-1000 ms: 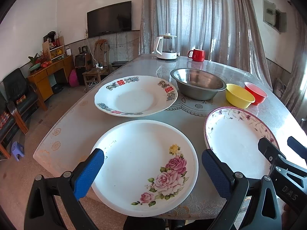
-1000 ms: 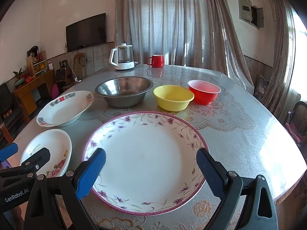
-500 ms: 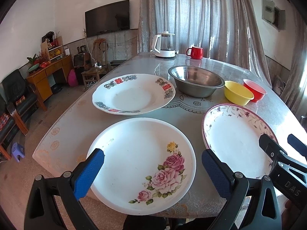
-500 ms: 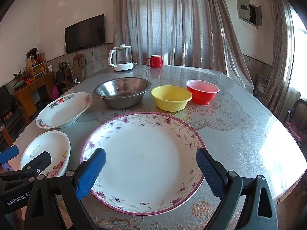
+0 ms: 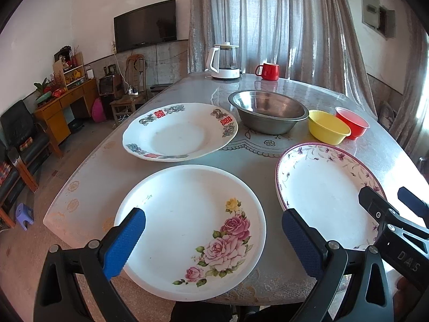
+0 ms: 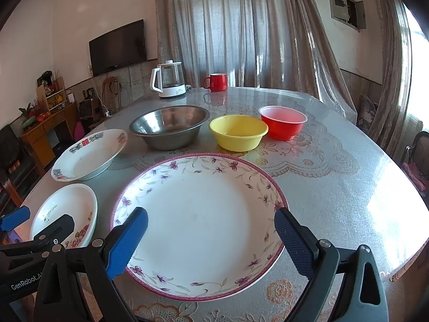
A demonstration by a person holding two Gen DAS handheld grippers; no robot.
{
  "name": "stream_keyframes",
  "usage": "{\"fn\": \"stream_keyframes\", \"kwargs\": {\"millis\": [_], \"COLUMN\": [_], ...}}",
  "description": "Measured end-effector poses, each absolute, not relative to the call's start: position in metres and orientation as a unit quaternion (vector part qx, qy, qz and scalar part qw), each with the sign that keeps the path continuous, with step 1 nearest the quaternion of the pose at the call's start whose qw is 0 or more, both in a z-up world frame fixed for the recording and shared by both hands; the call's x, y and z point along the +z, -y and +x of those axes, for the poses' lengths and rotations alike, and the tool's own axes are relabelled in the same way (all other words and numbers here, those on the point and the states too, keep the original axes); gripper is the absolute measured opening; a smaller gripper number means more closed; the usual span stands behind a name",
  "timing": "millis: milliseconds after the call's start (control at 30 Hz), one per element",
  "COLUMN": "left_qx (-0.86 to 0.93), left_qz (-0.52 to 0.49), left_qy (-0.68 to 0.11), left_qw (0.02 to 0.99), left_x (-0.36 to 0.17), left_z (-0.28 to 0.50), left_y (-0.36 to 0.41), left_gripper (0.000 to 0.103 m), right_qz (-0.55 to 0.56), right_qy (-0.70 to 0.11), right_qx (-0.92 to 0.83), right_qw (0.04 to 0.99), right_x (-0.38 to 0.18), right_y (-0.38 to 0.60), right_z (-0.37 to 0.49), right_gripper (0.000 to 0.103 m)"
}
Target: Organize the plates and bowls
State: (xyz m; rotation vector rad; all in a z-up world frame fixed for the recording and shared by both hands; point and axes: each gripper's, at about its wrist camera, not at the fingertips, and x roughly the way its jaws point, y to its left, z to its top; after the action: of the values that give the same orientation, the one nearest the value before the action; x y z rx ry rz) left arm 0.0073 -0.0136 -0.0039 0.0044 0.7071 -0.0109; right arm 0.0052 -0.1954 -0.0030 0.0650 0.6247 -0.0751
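Round bench (image 6: 335,177) under a lace-patterned cover, carrying every dish. Largest, the purple-flowered plate (image 6: 198,222), lying flat at the near edge directly ahead of the right tongs (image 6: 210,237), its near rim between the two blue pads. Right tongs spread wide, holding nothing, touching nothing as far as can be told. Next, the rose plate (image 5: 187,225), flat at the near left, its near rim overhanging the bench edge, centred ahead of the left tongs (image 5: 213,238). Left tongs likewise wide apart, empty, hovering above the rim. Just beside each other, those two plates, a narrow gap between. Farther back on the left, the deep plate with red characters (image 5: 179,131), close to the left edge. Right of it, near but apart, the steel bowl (image 6: 170,126); then the yellow bowl (image 6: 238,132) and the red bowl (image 6: 283,122), those two touching or nearly so. At the far edge, a kettle (image 6: 169,80) and a red mug (image 6: 217,81). Bare bench to the right of the bowls and the purple-flowered plate, out to the right rim; a smaller bare strip between the bowls and the kettle.
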Motion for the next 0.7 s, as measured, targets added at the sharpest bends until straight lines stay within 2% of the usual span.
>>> {"fn": "stream_keyframes", "kwargs": {"millis": [700], "left_qx": [-0.034], "left_qz": [0.023], "left_qy": [-0.349], "left_qw": [0.936], "left_x": [-0.002], "left_z": [0.012], "left_y": [0.032], "left_gripper": [0.102], "right_qz": [0.056], "right_qy": [-0.312], "right_qx": [-0.045], "right_qw": [0.947], "right_x": [-0.005], "right_y": [0.218], "right_z": [0.007], "right_gripper": [0.097]}}
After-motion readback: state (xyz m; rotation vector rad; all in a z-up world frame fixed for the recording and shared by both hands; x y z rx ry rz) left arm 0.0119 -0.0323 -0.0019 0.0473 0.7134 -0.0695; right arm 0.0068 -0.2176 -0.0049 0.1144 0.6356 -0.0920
